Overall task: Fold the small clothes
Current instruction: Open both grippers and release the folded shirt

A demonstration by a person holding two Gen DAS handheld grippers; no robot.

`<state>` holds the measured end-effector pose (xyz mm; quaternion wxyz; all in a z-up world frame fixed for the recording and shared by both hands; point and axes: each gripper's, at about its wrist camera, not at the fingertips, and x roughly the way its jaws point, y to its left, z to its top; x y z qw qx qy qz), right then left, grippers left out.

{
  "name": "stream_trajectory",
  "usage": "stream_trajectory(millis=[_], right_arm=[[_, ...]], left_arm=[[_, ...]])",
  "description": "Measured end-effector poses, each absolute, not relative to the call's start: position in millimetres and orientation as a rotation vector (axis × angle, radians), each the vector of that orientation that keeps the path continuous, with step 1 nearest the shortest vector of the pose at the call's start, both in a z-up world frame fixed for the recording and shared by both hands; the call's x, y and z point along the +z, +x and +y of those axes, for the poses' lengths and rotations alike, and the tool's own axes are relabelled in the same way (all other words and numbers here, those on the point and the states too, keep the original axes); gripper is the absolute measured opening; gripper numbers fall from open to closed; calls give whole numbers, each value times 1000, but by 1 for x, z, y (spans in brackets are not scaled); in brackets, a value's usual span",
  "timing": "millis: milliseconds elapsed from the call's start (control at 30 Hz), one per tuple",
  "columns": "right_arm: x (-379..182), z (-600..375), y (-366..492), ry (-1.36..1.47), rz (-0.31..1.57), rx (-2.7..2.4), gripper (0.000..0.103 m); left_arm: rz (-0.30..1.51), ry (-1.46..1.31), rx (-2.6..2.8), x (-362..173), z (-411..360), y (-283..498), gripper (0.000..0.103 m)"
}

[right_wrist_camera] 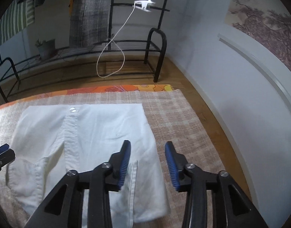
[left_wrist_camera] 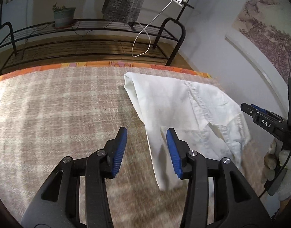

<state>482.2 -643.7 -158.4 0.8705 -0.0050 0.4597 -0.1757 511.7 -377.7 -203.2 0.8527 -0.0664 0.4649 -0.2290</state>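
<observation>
Jaws of both grippers spread wide, gripping nothing, white shirt (right_wrist_camera: 84, 133) flat on plaid blanket (right_wrist_camera: 183, 117), potted plant (left_wrist_camera: 63, 16) on rack

In the right wrist view, the right gripper (right_wrist_camera: 147, 152) hangs with its blue-padded jaws spread apart over the right edge of a white shirt (right_wrist_camera: 92, 131), which lies flat on a beige checked blanket (right_wrist_camera: 183, 117), button placket facing up. The tip of the left gripper (right_wrist_camera: 3, 152) shows at the left border, touching the shirt's edge. Beyond the blanket stands a black metal rack (right_wrist_camera: 155, 57) with a potted plant (right_wrist_camera: 46, 47) on it.
</observation>
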Motion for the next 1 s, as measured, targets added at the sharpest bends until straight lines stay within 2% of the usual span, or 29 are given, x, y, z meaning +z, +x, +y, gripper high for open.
stream_trajectory(millis=[400,800,833,933,1000], right_arm=[[-92,-609,427,45,858,-281,44],[-21,-566,331,96,733,-207,44],[-18,-562,322,98,725,-204,44],[-6,-550,289,117,695,-191,45],[1,-543,271,123,674,-192,51]], left_arm=[[842,-70,-530,-119,-358,436,44],[718,-29,-567,-44,-319,329,44],[708,-23,-573,-39,-315,317,45],[687,-23,-589,-28,-303,290,59],[668,-24,-594,-22,-294,272,61]])
